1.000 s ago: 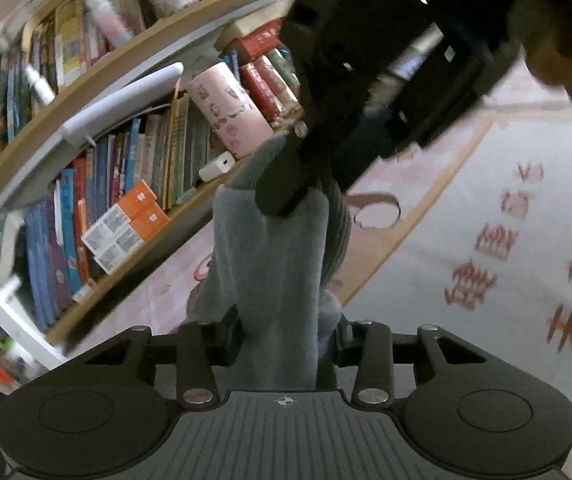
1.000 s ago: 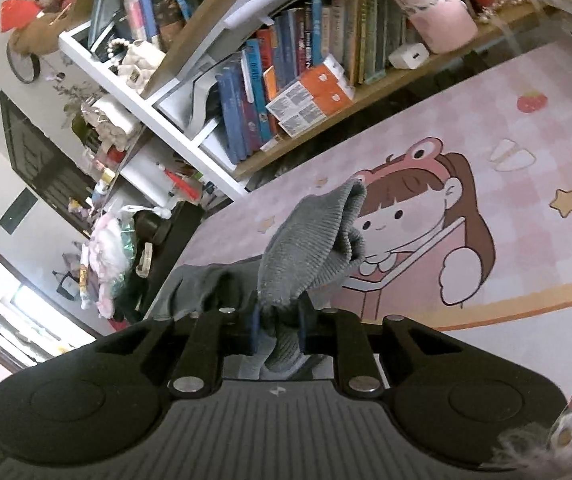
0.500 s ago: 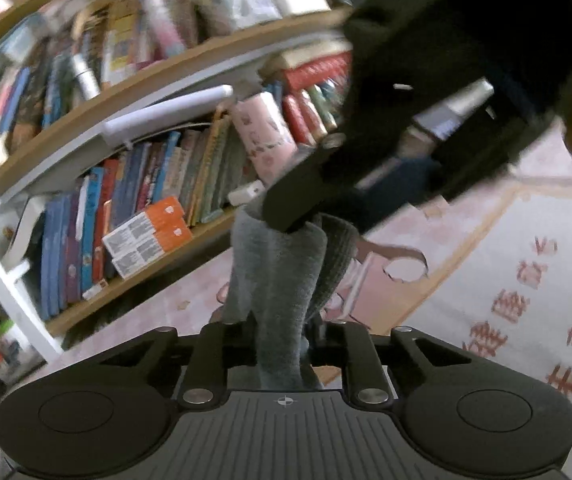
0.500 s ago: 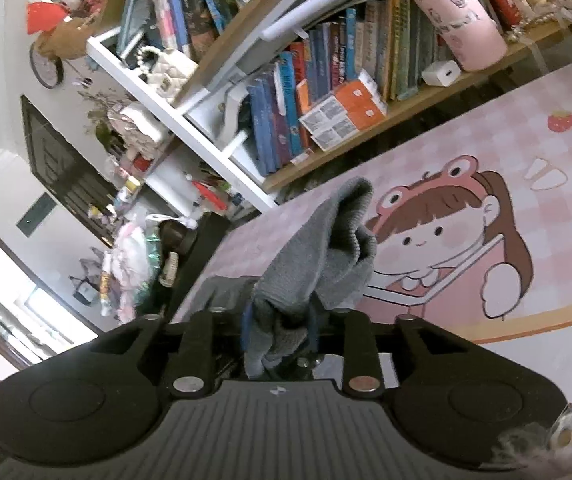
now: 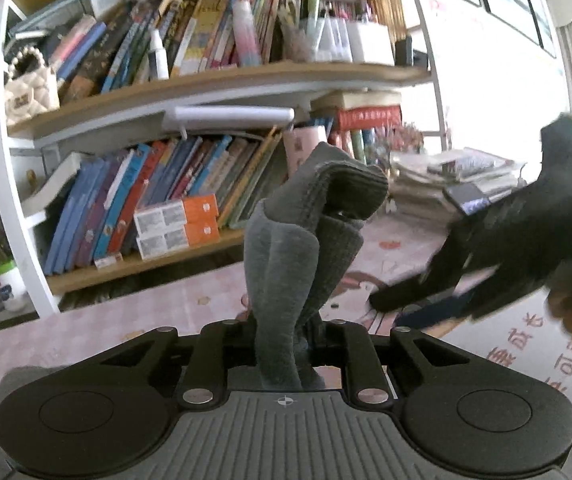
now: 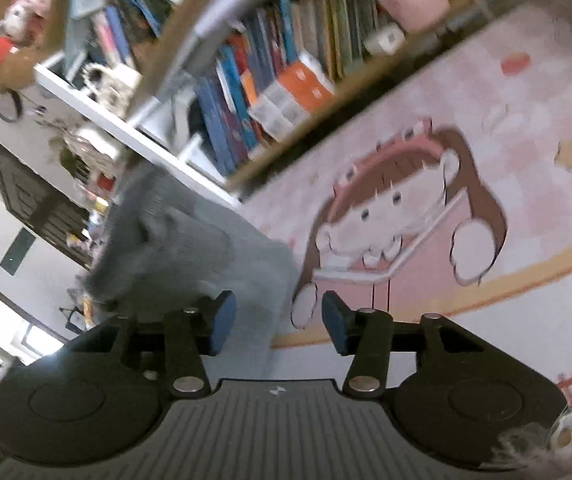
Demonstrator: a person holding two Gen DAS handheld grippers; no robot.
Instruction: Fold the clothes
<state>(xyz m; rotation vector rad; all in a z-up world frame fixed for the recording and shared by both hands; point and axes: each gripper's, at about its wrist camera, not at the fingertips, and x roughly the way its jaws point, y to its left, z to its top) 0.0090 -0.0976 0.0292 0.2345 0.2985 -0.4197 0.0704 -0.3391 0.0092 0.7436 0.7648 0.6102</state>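
A grey knitted garment (image 5: 298,248) rises in a bunched fold out of my left gripper (image 5: 284,344), which is shut on it. In the left wrist view my right gripper (image 5: 396,310) hovers low at the right, apart from the cloth. In the right wrist view my right gripper (image 6: 278,320) has its jaws opening, and its blue pads (image 6: 222,320) hold nothing. The grey garment (image 6: 190,248) hangs blurred just beyond and left of the left pad, above the pink cartoon mat (image 6: 506,128).
A bookshelf (image 5: 206,80) packed with books, boxes and a pink bottle (image 5: 302,148) stands close behind the mat. A white mat with red characters (image 5: 526,344) lies to the right. Stacked papers (image 5: 446,184) sit at the shelf's right end.
My right gripper has let go of the grey garment and its jaws have spread. My left gripper has closed on the cloth, lifted it and rolled level.
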